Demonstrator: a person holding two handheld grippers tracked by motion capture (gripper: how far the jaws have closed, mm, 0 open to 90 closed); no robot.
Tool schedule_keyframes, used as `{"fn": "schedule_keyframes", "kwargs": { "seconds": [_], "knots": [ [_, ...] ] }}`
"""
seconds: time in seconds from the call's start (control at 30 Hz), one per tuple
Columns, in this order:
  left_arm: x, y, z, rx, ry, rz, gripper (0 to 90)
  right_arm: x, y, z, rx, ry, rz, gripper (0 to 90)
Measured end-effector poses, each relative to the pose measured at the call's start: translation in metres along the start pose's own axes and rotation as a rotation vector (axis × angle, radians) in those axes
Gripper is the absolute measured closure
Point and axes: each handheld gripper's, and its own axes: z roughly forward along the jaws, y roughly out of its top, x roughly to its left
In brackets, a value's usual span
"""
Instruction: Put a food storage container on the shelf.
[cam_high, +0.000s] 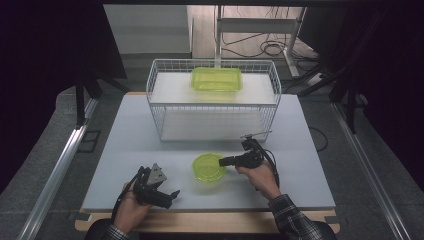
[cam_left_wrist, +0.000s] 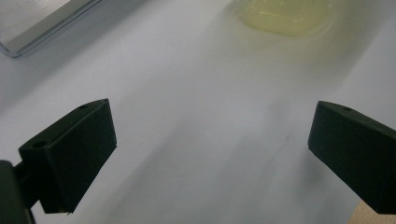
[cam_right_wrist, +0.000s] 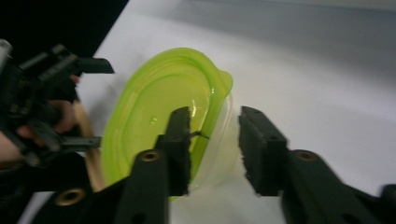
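Green round container (cam_high: 209, 167) rim sits between right gripper (cam_right_wrist: 214, 140) fingers, spread, not yet pinching; squeeze rim squarely.

1. I see a pale grey rectangular tabletop (cam_high: 125, 150).
2. On it sits a round lime-green plastic container (cam_high: 208, 167) near my side.
3. A white wire rack (cam_high: 165, 107) stands on its far half.

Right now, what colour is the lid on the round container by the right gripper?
Translucent lime green lid on a clear container, clearest in the right gripper view.
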Motion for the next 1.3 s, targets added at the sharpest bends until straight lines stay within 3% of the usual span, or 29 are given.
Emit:
{"fn": "schedule_keyframes", "kwargs": {
  "seconds": [0.17,0.47,0.7,0.9,1.3],
  "knots": [
    [0.000,0.000,0.000,0.000,0.001,0.004,0.9,-0.001,0.002,0.000,0.017,0.047,0.060,79.1],
    [-0.001,0.000,0.000,0.003,0.000,0.009,0.9,0.005,0.004,0.000,0.027,0.066,0.066,81.0],
    [0.000,0.000,0.000,0.002,0.001,0.006,0.9,0.004,0.006,-0.010,-0.011,0.088,0.088,81.0],
    [0.002,0.000,-0.001,0.004,-0.012,-0.022,1.3,0.007,0.010,-0.024,-0.054,0.123,0.096,81.0],
    [0.003,-0.001,0.001,0.027,-0.024,-0.036,1.7,0.013,0.024,-0.048,-0.125,0.149,0.106,81.0]
  ]
}}
